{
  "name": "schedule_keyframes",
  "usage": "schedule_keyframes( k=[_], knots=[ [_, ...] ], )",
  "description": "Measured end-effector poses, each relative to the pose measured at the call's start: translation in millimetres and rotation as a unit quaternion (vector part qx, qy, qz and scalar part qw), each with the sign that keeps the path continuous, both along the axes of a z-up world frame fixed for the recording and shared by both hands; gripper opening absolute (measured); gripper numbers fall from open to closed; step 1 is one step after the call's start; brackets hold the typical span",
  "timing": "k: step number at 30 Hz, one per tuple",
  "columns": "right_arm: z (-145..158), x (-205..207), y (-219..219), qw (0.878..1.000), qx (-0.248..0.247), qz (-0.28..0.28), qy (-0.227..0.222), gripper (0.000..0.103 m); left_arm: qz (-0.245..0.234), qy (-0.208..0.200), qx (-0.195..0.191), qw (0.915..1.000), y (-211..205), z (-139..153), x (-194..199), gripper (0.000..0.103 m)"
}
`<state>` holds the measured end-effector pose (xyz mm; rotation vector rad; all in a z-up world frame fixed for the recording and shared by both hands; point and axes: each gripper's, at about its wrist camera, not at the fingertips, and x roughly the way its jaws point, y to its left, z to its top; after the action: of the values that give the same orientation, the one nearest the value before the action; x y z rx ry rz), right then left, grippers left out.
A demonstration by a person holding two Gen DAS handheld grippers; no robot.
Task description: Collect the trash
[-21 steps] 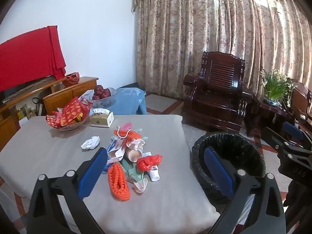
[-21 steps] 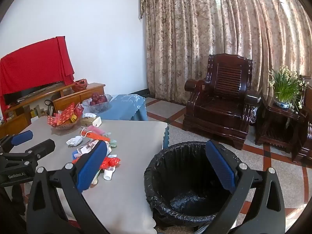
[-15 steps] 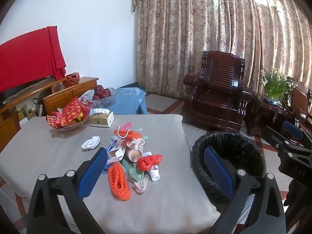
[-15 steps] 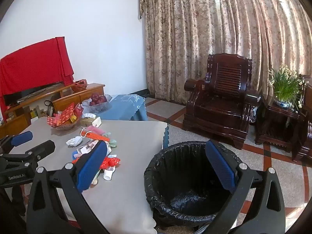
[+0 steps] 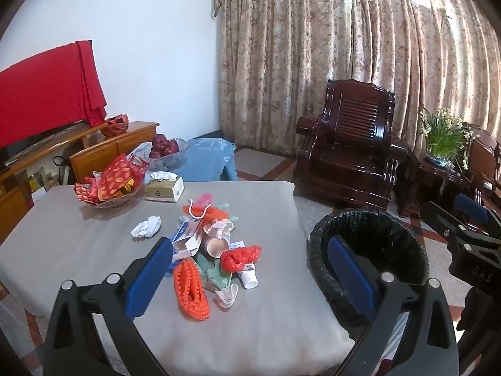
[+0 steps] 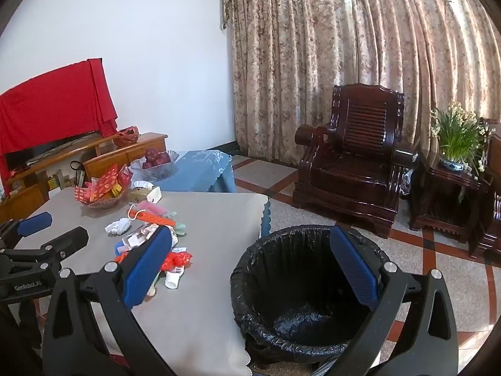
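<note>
A pile of trash lies mid-table: an orange foam net [image 5: 190, 287], a red plastic bag [image 5: 239, 256], a paper cup [image 5: 216, 247], a small carton [image 5: 188, 237], a white tube [image 5: 249, 277] and a crumpled tissue [image 5: 146, 227]. The pile also shows in the right wrist view [image 6: 150, 235]. A bin with a black liner [image 6: 300, 285] stands on the floor right of the table [image 5: 94, 250]; it shows in the left wrist view too [image 5: 369, 250]. My left gripper [image 5: 250, 274] is open and empty above the table's near edge. My right gripper [image 6: 247, 271] is open and empty above the bin.
A bowl of red packets [image 5: 109, 185] and a tissue box [image 5: 164, 188] stand at the table's back. A fruit bowl [image 5: 164, 153] sits on a blue-covered stand. A dark wooden armchair [image 5: 350, 150], a side table with a plant [image 5: 444, 144] and curtains lie beyond.
</note>
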<state>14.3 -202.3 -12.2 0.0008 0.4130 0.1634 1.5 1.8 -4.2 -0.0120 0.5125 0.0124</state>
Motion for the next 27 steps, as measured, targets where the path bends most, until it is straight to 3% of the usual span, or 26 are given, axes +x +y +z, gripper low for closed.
schedule_keyframes(
  k=[6, 27],
  knots=[
    [-10, 1, -7, 1.0, 0.0, -0.001, 0.003, 0.098, 0.001, 0.001, 0.0, 1.0, 3, -11, 1, 0.097],
    [-9, 2, -7, 1.0, -0.001, -0.001, 0.006, 0.098, 0.001, 0.004, 0.001, 1.0, 1, -8, 2, 0.097]
  ],
)
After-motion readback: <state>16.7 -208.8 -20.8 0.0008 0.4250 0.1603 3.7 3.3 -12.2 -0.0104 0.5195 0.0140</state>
